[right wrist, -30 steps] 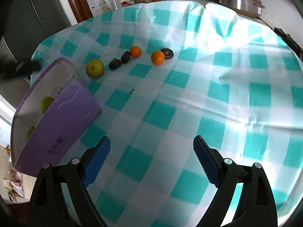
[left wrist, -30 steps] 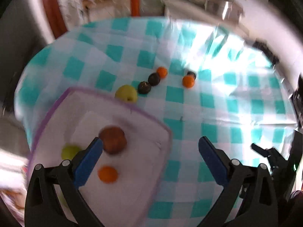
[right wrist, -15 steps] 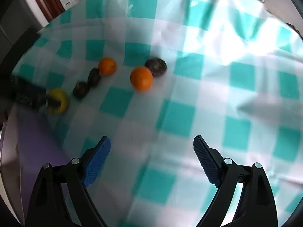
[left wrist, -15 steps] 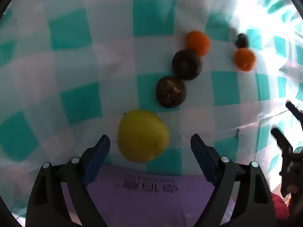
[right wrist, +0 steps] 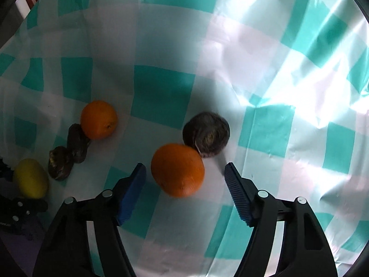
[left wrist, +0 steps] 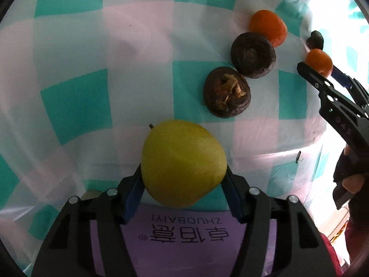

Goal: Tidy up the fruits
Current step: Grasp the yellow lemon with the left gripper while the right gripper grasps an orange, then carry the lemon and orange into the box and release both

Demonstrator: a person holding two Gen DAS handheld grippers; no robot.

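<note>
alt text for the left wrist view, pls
The left gripper has just closed its blue pads on a yellow-green pear above a purple box. Beyond, two dark brown fruits and two oranges lie on teal-checked tablecloth.

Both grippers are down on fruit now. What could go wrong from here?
1. The left gripper has been closing on the yellow pear; its pads sit low on a round fruit, so it may slip out on lifting.
2. The right gripper, also closing, brackets the orange without touching it; the dark fruit right behind may get knocked.

Black gripper frames, blue ribbed fingers, silver screws.
</note>
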